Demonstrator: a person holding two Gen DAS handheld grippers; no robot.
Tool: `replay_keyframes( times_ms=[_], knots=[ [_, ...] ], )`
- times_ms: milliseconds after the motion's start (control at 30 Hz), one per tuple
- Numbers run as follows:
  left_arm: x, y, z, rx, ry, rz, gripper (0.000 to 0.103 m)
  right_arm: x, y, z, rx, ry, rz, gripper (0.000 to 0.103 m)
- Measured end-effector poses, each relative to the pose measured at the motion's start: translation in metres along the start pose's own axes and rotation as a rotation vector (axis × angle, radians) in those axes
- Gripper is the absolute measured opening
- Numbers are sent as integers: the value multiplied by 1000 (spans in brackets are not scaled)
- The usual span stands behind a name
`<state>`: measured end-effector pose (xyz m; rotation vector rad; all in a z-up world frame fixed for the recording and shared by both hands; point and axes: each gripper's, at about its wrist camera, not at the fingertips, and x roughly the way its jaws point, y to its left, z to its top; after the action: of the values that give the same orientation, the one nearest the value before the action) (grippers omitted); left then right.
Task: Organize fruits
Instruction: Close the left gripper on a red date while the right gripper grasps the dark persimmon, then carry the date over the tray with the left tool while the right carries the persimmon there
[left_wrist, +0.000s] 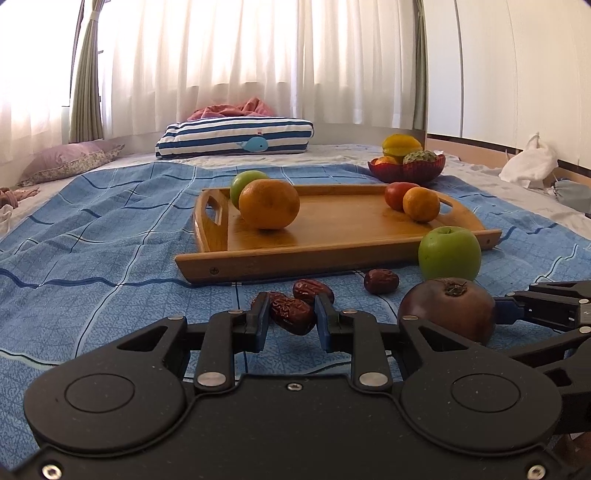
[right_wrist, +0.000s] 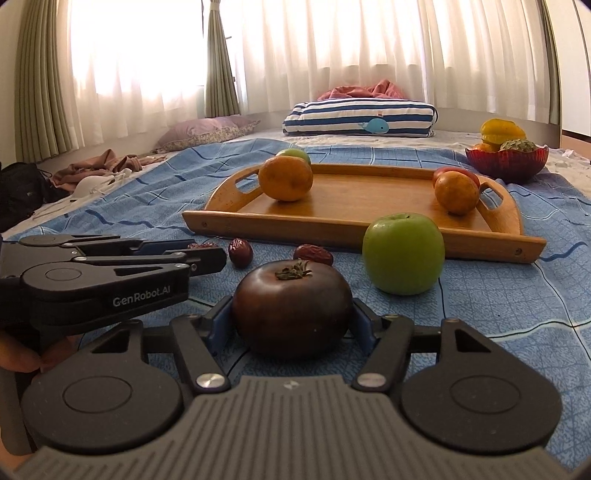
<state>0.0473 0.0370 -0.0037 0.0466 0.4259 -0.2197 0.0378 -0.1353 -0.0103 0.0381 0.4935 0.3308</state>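
A wrinkled dried date (left_wrist: 293, 319) lies on the blue blanket with my left gripper (left_wrist: 291, 312) shut on it. Two more dates (left_wrist: 312, 290) (left_wrist: 380, 281) rest just beyond. My right gripper (right_wrist: 293, 325) is shut on a dark brown tomato (right_wrist: 291, 306) that sits on the blanket, one blue pad on each side of it. A green apple (right_wrist: 404, 253) stands to the tomato's right, in front of the wooden tray (right_wrist: 332, 225). The tray holds a large orange (left_wrist: 269, 204), a green apple (left_wrist: 245, 181), a small orange (left_wrist: 421, 204) and a red tomato (left_wrist: 397, 192).
A red bowl (left_wrist: 406, 170) with a starfruit and other fruit stands behind the tray at the right. A striped whale cushion (left_wrist: 236, 138) and a purple pillow (left_wrist: 70, 160) lie at the far end. Clothes (right_wrist: 96, 166) and a black bag (right_wrist: 18, 192) sit at the left.
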Motion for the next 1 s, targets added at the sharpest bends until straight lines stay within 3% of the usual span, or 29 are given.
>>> replay_keyframes(
  times_ms=[1000],
  knots=[
    [1, -10, 4, 11, -7, -16, 25, -30, -29, 15, 95, -77, -111, 67]
  ],
)
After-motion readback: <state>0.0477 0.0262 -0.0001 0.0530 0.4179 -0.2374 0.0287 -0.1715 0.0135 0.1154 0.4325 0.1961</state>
